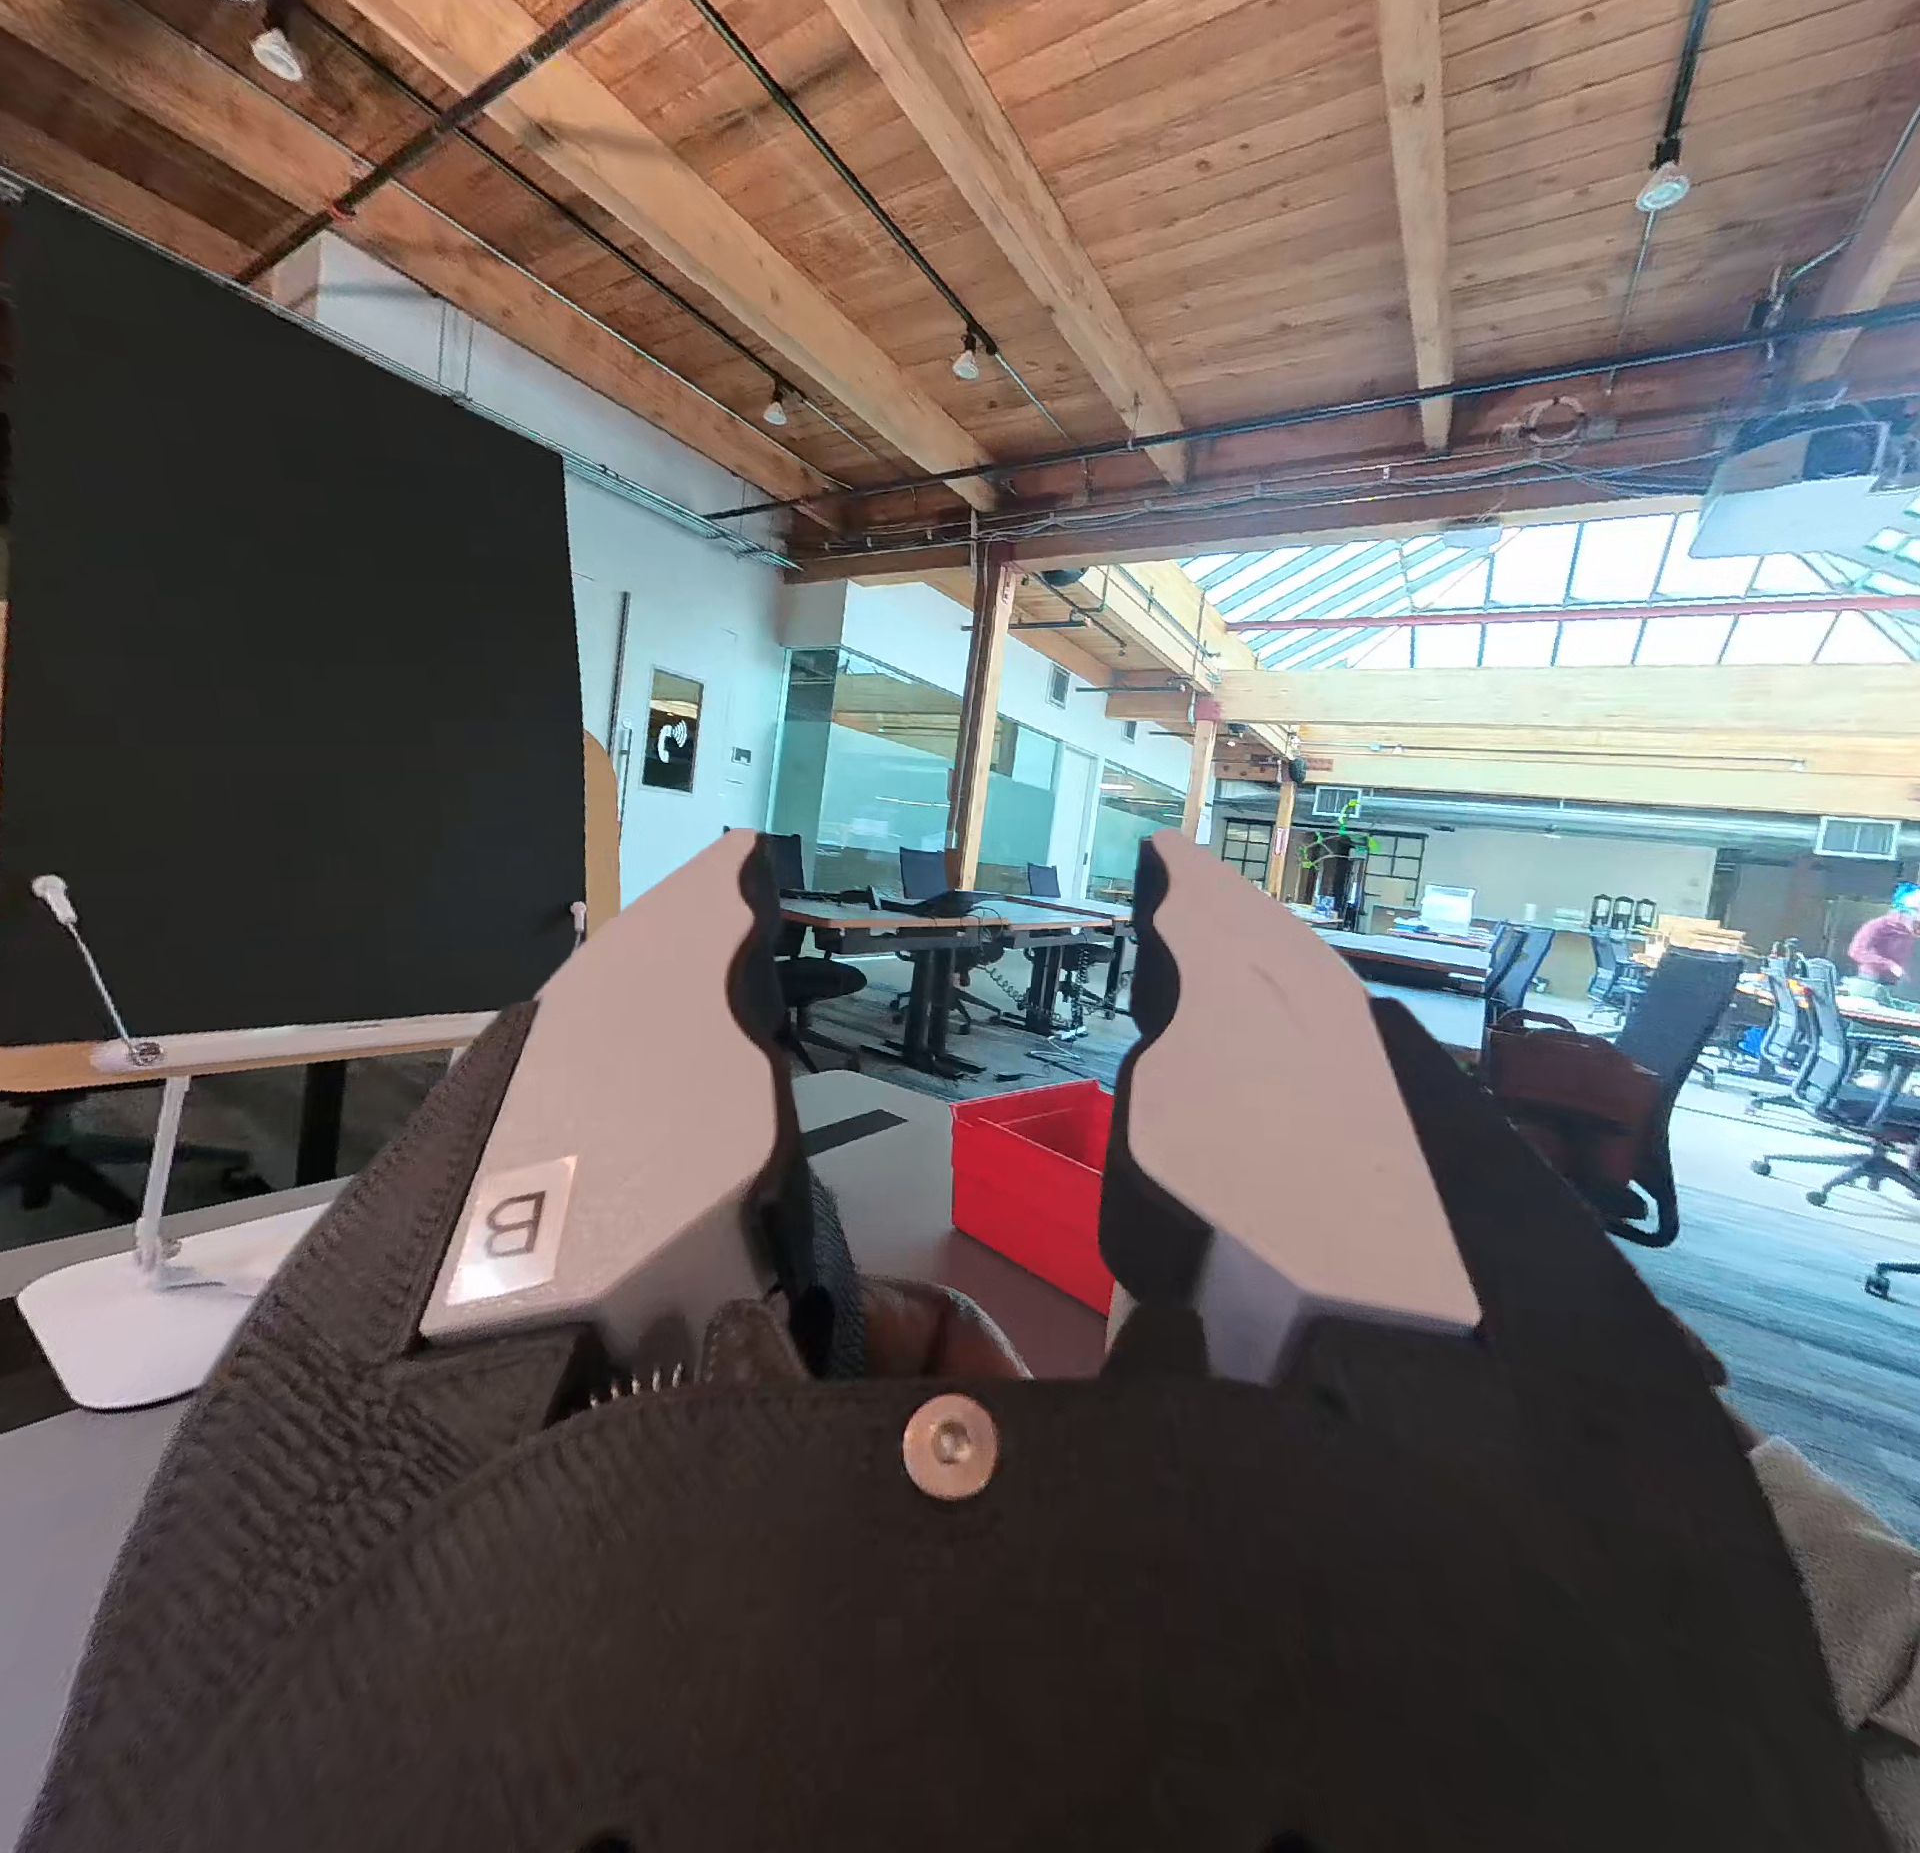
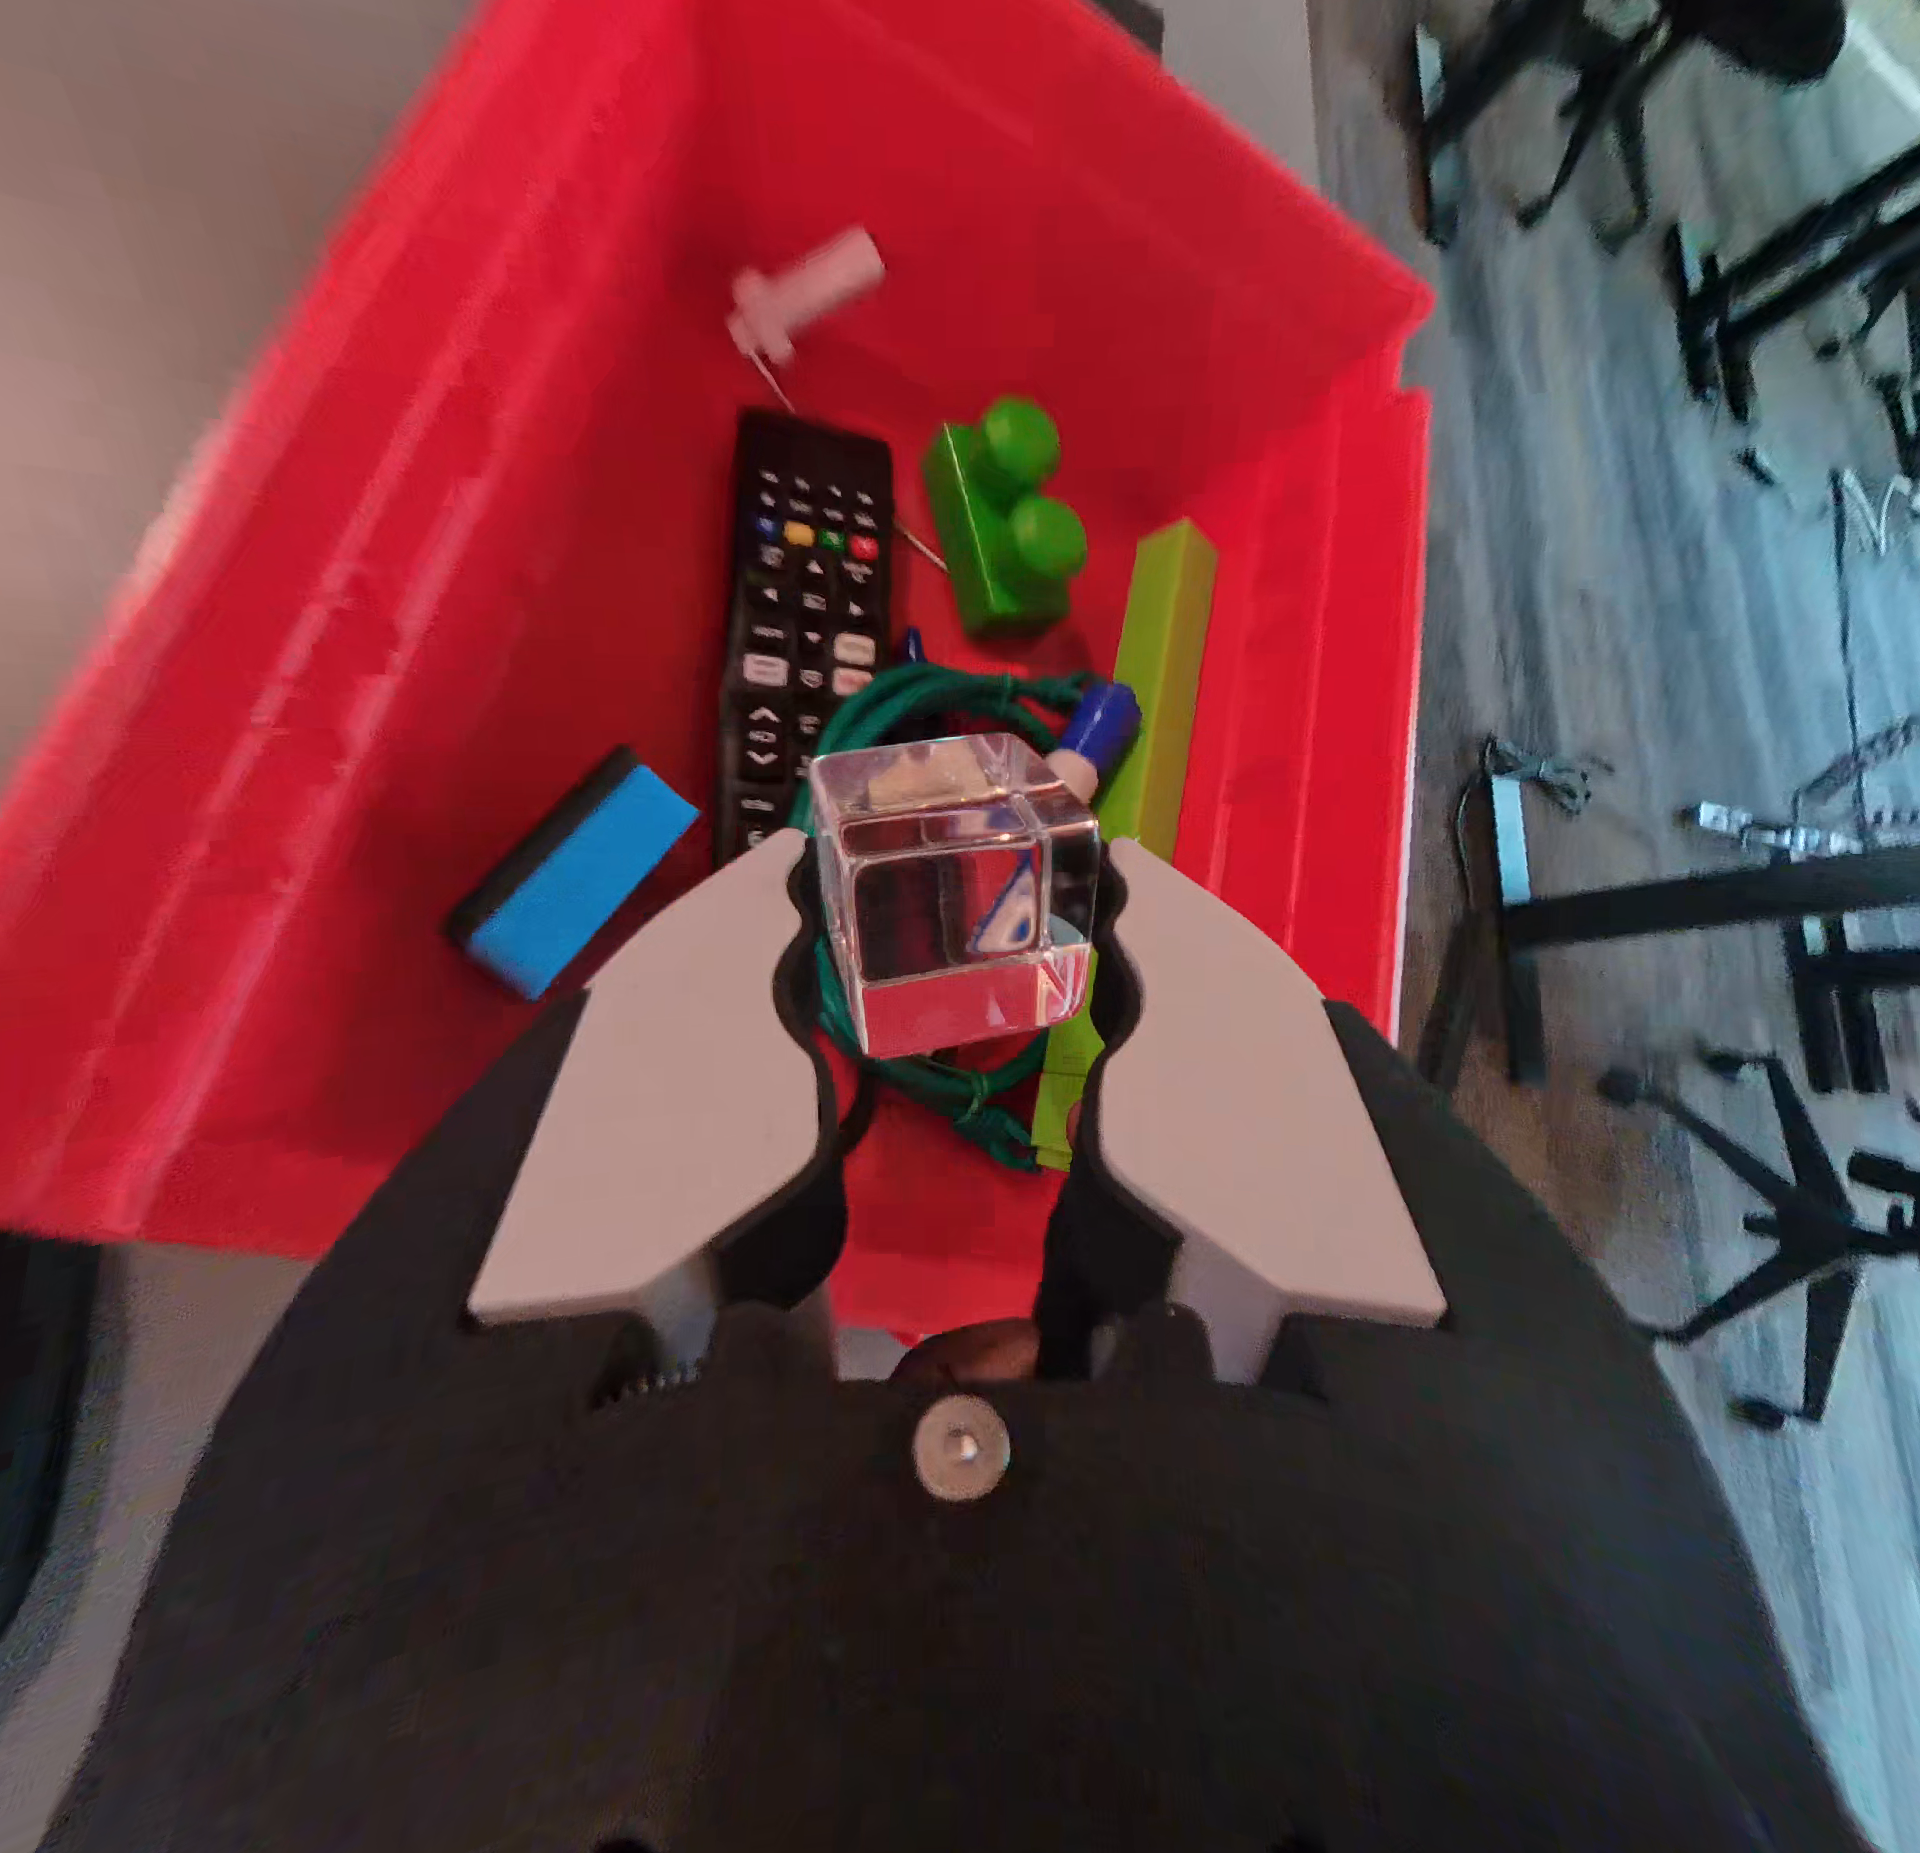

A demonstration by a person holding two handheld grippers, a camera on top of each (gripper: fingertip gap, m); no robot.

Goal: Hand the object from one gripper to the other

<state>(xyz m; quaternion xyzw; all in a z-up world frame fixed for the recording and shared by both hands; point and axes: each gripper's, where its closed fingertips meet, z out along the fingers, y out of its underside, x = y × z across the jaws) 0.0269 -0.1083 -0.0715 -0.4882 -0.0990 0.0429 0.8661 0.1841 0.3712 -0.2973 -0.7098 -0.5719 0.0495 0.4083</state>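
Left tongs (image 1: 951, 878) gape wide and empty, aimed over the grey worktop (image 1: 862, 1107) at the red bin (image 1: 1023, 1185). Right tongs (image 2: 956, 894) are clamped on the clear cube (image 2: 951, 904), held above the bin (image 2: 436, 598), over a black remote (image 2: 805, 608) and green cable (image 2: 914, 707).

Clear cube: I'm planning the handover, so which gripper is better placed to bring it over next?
Right. The right gripper already clamps the clear cube above the red bin. The left gripper is open and empty, pointing across the room, so it should probably just receive.
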